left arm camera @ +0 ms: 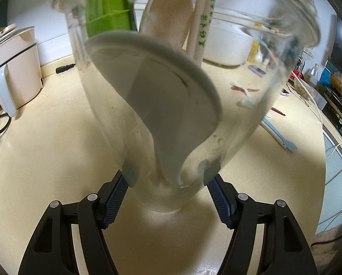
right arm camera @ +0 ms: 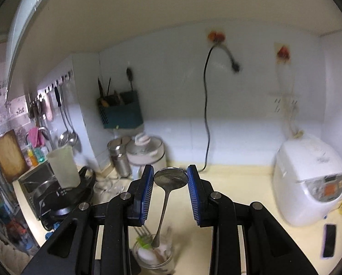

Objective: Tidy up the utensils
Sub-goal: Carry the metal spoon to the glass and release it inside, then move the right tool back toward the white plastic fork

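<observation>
My left gripper [left arm camera: 168, 183] is shut on the base of a clear glass jar [left arm camera: 251, 105], which stands tilted on the cream counter. In the jar are a grey-white spoon [left arm camera: 152, 96], a wooden spoon [left arm camera: 168, 11], chopsticks [left arm camera: 203, 23] and a green utensil [left arm camera: 106, 6]. My right gripper [right arm camera: 170, 181] is open above the jar [right arm camera: 155, 256]. A metal spoon [right arm camera: 170, 178] stands between its fingers without visible contact, bowl up, handle down in the jar. A fork [right arm camera: 142, 231] and the green utensil [right arm camera: 143, 240] also show there.
A light blue utensil [left arm camera: 278, 135] and red chopsticks [left arm camera: 244, 89] lie on the counter to the right. A kettle [left arm camera: 12, 68] stands at left, a rice cooker [right arm camera: 308, 178] at right, a phone [right arm camera: 329, 240] near it. Pots and a sink area [right arm camera: 63, 190] are at left.
</observation>
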The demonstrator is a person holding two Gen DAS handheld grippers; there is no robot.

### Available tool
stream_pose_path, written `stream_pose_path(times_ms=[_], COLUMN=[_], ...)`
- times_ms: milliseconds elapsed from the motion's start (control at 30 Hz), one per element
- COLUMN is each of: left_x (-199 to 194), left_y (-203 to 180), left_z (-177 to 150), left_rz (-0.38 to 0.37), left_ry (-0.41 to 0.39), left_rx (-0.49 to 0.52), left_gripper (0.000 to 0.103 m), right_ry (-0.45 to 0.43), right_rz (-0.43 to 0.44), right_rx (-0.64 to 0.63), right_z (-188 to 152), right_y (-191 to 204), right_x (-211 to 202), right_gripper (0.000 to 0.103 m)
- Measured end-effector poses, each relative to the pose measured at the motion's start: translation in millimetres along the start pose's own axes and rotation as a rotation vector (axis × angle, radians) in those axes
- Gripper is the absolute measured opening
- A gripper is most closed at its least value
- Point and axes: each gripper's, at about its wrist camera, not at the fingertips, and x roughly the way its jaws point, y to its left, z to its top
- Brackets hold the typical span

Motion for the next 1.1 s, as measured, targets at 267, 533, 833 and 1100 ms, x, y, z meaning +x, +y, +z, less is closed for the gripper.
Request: stream_pose_path(times_ms=[267,533,833,1100], left_x=[-0.2,-0.5,1.4,0.9], left_y=[-1.7,-2.4,-3.9,-4.7], left_z=[-0.5,-0.5,-1.8,-1.5], left_rz=[0.006,0.007,0.007,0.006], left_ry=[0.002,0.003,0.005,0.005], left_rx=[0.007,0.009,0.01,0.01], left_gripper=[0.072,0.072,0.072,0.072], right_ry=[0.118,0.225,0.192,0.213], right_rz=[-0.034,-0.03,-0.086,-0.236], right_rx=[-0.106,-0.075,-0.015,0.219], right_z=[-43.5,-72.3,-65.7,-79.9], right_y=[21.3,17.8,-2.0,-97.1], right_x=[31.7,47.4,24.4,-7.3], right_gripper=[0.03,0.031,0.038,0.039])
